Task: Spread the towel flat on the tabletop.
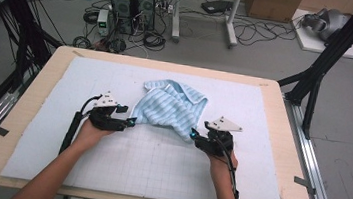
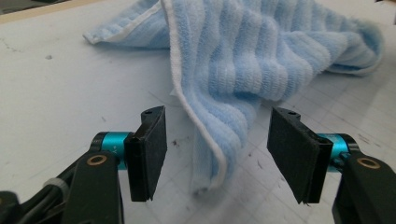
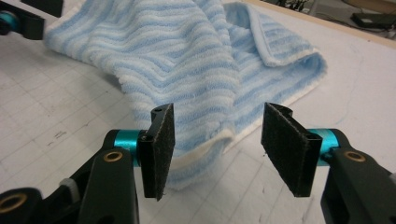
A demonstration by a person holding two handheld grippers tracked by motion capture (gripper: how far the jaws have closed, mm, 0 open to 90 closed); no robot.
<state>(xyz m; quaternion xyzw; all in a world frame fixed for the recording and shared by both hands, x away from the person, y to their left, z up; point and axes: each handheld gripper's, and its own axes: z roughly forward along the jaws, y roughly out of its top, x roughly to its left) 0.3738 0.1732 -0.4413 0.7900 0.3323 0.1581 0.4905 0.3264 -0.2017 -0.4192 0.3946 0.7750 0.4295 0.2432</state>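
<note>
A light blue striped towel (image 1: 171, 106) lies crumpled in the middle of the white gridded mat (image 1: 156, 167). My left gripper (image 1: 131, 121) is at the towel's near left corner, its jaws open. In the left gripper view the towel (image 2: 247, 60) sends a white-hemmed corner down between the two pads (image 2: 152, 149) without being pressed, so the left gripper (image 2: 217, 156) holds nothing. My right gripper (image 1: 193, 133) is at the near right corner, also open. In the right gripper view the towel (image 3: 177, 60) has its hem lying just ahead of the right gripper (image 3: 217, 149).
The mat covers a wooden table (image 1: 32, 113) with rounded corners. Black frame posts (image 1: 318, 70) stand at both sides. Computer towers (image 1: 133, 1), cables and boxes sit on the floor beyond the far edge. The left gripper's jaw tip (image 3: 28, 18) shows at the right gripper view's top left.
</note>
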